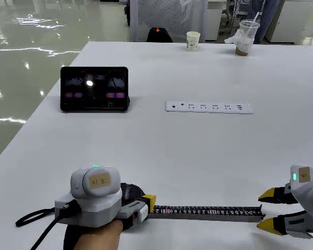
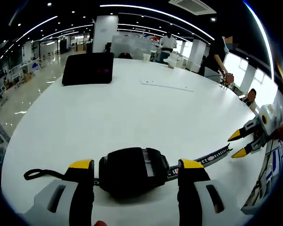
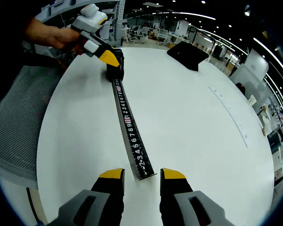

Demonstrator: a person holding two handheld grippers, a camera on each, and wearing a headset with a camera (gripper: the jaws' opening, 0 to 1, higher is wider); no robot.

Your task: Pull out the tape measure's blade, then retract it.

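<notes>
Black tape measure [image 2: 132,175] clamped in left gripper [image 2: 136,164], blade [image 3: 129,126] out on white table [image 1: 198,151], right gripper [image 3: 142,173] spread wide at its tip

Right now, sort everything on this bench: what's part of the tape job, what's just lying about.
Job: tape measure, its blade, left hand-held gripper, right hand-held gripper.
Lying about: tablet, power strip, paper cup, plastic cup with straw.

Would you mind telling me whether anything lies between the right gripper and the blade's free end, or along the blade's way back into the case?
Nothing visible does. The blade ends at the tips of the open right gripper and runs over bare table straight to the case in the left gripper.
</notes>
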